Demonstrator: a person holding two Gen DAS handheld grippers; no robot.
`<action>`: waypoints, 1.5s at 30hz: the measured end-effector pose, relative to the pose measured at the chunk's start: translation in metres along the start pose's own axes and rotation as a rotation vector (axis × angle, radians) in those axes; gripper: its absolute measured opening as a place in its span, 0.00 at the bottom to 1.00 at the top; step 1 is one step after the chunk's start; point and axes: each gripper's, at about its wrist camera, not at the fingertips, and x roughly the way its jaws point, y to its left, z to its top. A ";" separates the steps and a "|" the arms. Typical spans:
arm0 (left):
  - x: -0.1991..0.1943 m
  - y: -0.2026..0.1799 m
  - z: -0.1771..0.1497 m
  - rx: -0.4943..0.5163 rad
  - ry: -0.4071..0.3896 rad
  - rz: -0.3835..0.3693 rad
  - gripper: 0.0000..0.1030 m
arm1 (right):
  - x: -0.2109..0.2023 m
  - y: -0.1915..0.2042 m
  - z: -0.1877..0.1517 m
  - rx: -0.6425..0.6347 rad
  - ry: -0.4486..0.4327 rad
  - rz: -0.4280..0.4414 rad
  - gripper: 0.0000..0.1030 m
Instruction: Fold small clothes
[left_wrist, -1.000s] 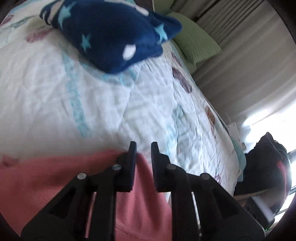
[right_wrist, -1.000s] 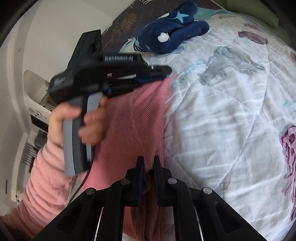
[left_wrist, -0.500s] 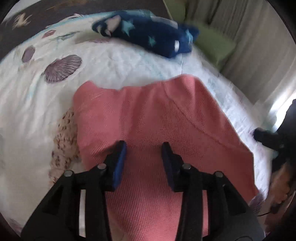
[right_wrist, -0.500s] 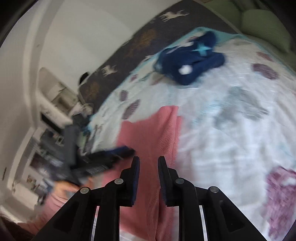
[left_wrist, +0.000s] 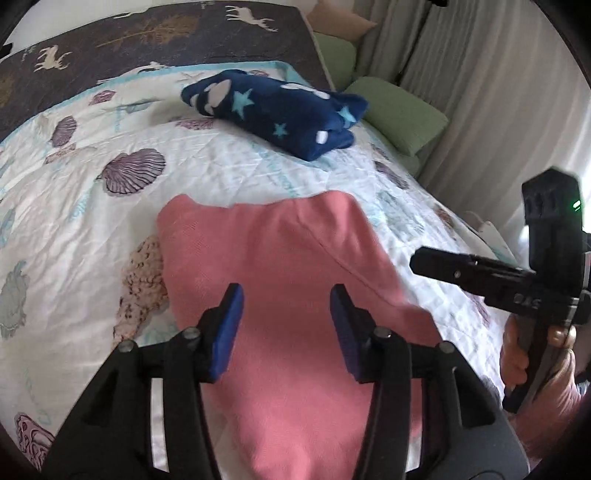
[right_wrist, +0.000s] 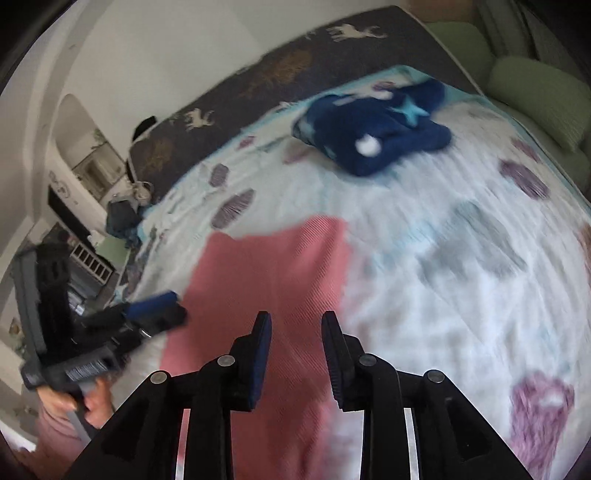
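The pink garment (left_wrist: 280, 280) lay spread flat on the shell-print quilt (left_wrist: 221, 166), short of the folded navy star garment (left_wrist: 273, 110), so a fold looked just laid down. The left gripper (left_wrist: 284, 317) and right gripper (right_wrist: 295, 347) had just been opening, nothing between their jaws. Next, I judged, came regripping 1 edge for another fold.

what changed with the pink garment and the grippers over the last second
Both grippers let go: the left gripper and right gripper have just been opening, jaws now apart with nothing pinched, and both pulled back from the pink garment, which now lies flat on the quilt. The navy star blanket stayed put.
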 end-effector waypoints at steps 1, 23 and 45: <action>0.005 0.002 0.004 0.000 -0.002 0.001 0.49 | 0.007 0.005 0.008 -0.015 0.004 0.021 0.28; 0.057 0.074 0.033 -0.140 0.043 0.182 0.62 | 0.061 -0.006 0.053 -0.039 0.102 -0.022 0.27; -0.029 0.033 -0.115 -0.133 0.070 0.011 0.62 | -0.011 -0.036 -0.090 0.199 0.164 0.174 0.00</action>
